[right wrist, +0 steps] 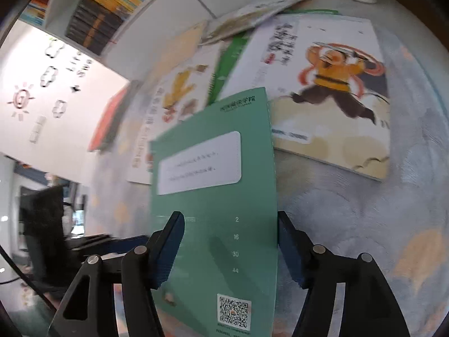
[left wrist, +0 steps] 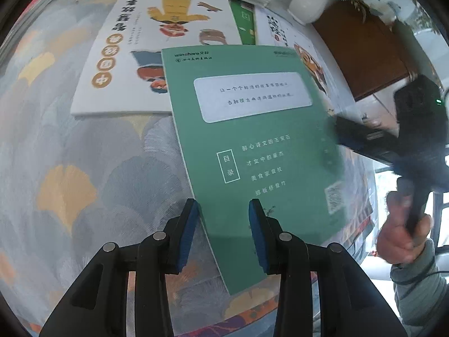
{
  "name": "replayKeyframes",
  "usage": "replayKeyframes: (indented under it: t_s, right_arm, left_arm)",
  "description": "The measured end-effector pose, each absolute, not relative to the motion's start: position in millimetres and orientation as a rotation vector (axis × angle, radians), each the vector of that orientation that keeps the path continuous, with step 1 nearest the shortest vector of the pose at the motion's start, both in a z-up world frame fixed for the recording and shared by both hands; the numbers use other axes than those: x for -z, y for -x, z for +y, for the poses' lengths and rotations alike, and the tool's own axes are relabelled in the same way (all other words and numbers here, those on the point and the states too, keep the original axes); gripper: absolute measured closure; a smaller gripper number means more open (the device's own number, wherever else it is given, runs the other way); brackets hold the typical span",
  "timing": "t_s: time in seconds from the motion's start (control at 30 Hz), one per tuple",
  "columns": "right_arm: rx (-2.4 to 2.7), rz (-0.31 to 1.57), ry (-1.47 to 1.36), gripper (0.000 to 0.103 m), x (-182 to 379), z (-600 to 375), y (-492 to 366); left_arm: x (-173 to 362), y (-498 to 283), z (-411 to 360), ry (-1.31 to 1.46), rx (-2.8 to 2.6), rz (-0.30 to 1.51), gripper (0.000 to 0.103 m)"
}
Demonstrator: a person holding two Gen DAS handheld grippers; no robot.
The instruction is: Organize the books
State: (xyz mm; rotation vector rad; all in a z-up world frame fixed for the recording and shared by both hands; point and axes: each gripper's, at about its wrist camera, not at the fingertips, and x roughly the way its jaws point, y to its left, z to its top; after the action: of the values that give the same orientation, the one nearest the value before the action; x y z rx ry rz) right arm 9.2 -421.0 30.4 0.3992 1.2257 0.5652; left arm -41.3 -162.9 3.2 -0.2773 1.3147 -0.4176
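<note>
A thin green book (left wrist: 252, 146) lies back cover up on the patterned tablecloth (left wrist: 70, 168), overlapping other books. My left gripper (left wrist: 224, 207) hovers over its near left corner, open, with the book's edge running under the gap between the blue pads. My right gripper (right wrist: 230, 219) is also open. The green book (right wrist: 216, 196) sits between its fingers, and its right edge lies by the right pad (right wrist: 289, 247) with no visible squeeze. In the left wrist view the right gripper (left wrist: 345, 129) shows blurred at the book's right edge, held by a hand (left wrist: 401, 238).
A white picture book with a yellow-robed figure (left wrist: 157, 50) and one with an orange warrior (right wrist: 331, 98) lie behind the green book, with a green spiral-bound book (right wrist: 224, 67) between them. A white vase (left wrist: 311, 0) stands at the back. A bookshelf (right wrist: 112, 5) rises at the far left.
</note>
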Motion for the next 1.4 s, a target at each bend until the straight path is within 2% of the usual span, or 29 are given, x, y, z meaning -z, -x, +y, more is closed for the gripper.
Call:
replayKeyframes:
  t_s: [0.13,0.23,0.4,0.53,0.67,0.83,1.03,1.1,1.17,1.4]
  right_arm:
    - [-0.769,1.158,-0.689,0.042,-66,-442,-1]
    - [-0.846,1.114,-0.663,0.042,-98,-418,10]
    - [-0.937,1.078,-0.641,0.042,-132,-354,19]
    - [-1.002,1.161,-0.647,0.038,-123,-287,31]
    - [-0.908,1.362,-0.602,0.037,-76,-242,42]
    - [-0.609,1.447,-0.390,0.037,-39,-232,48]
    - [-0.364,1.343,-0.245,0.037,-33,-224,55]
    - [-0.282,1.324,-0.184,0.040,-26,-216,57]
    - [-0.244,1.330,-0.131,0.049,-23,-208,61]
    - [-0.271,1.266,-0.082,0.053,-19,-204,79]
  left_arm:
    - [-7,49,-152,0.304,0.425,1.320,0.069]
    - [-23,60,-126,0.304,0.382,1.280,0.069]
    - [-62,83,-36,0.400,0.262,1.171,0.069]
    - [-82,108,48,0.403,0.083,1.108,0.069]
    - [-74,128,98,0.474,0.043,1.123,0.069]
    - [-48,125,73,0.474,0.199,1.205,0.069]
    - [-11,100,37,0.457,0.348,1.329,0.069]
    - [-10,98,31,0.423,0.358,1.323,0.069]
    - [-11,97,28,0.424,0.394,1.322,0.069]
    - [-8,93,19,0.405,0.437,1.280,0.069]
